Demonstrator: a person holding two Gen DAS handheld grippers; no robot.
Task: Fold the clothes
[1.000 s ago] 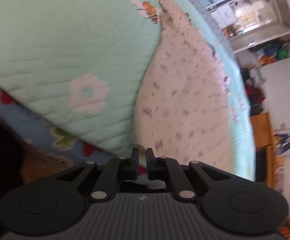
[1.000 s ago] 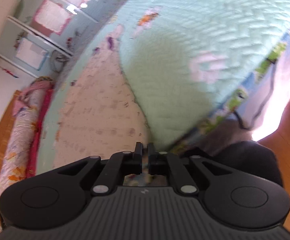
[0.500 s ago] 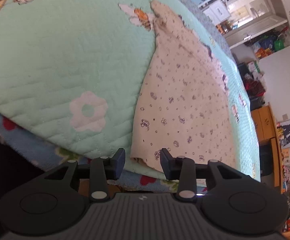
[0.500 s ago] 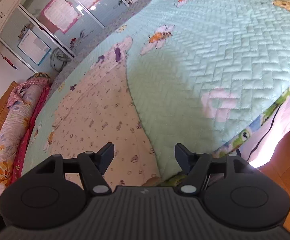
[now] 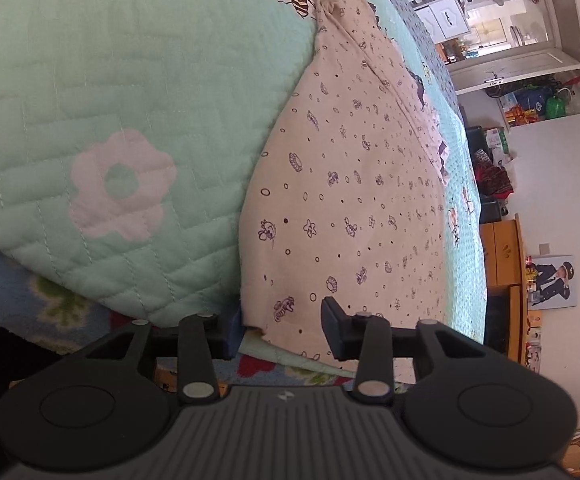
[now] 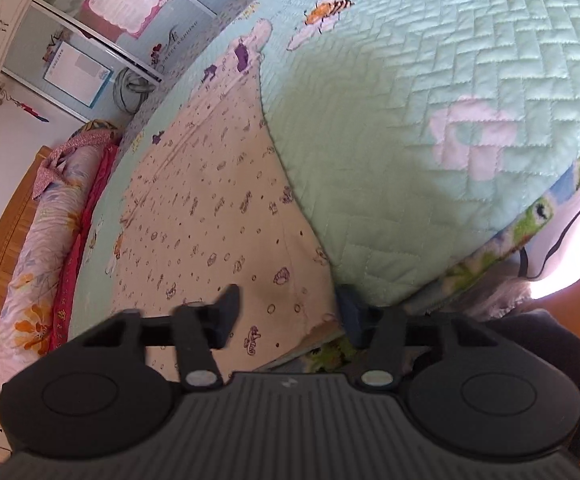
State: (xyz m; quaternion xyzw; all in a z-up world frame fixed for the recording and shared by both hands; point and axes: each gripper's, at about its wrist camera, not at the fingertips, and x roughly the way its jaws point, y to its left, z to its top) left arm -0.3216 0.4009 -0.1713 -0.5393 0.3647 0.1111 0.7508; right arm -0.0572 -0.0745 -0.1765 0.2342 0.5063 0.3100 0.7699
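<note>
1. Bedroom setting: a bed point(image 5: 109, 60) under a mint-green quilted cover with white flowers and bees carries the work; cupboards, a wooden cabinet and a rolled floral quilt point(image 6: 37, 240) by the headboard stand around it
2. On the cover lies the garment point(image 5: 362, 200), cream cloth printed with small dark motifs, spread flat with only slight wrinkles. Its near hem reaches the near edge of the bed, and one near corner sits right at that edge
3. Its long axis runs from the near edge of the bed straight across toward the far edge. It is broad at the near hem and narrows to a gathered, puckered end point(image 5: 326, 0) beside a printed bee, so it points away from the person. Whether it is already folded over once or lies single cannot be told
4. The left claw point(image 5: 277, 332) is spread wide, holding nothing, hovering at the near edge with the garment's left near corner between its fingers
5. The right claw point(image 6: 290, 316) is likewise spread and empty, over the right near corner of the hem at the same edge
6. Judged by its look, the cloth is thin, light and limp: it should drape and sag from any grip, slide easily on the quilt and stand rough handling
7. Best holds look to be the two near hem corners, pinched right at the edge so only the garment is caught and not the cover beneath; a single mid-cloth pinch would likely bunch it
</note>
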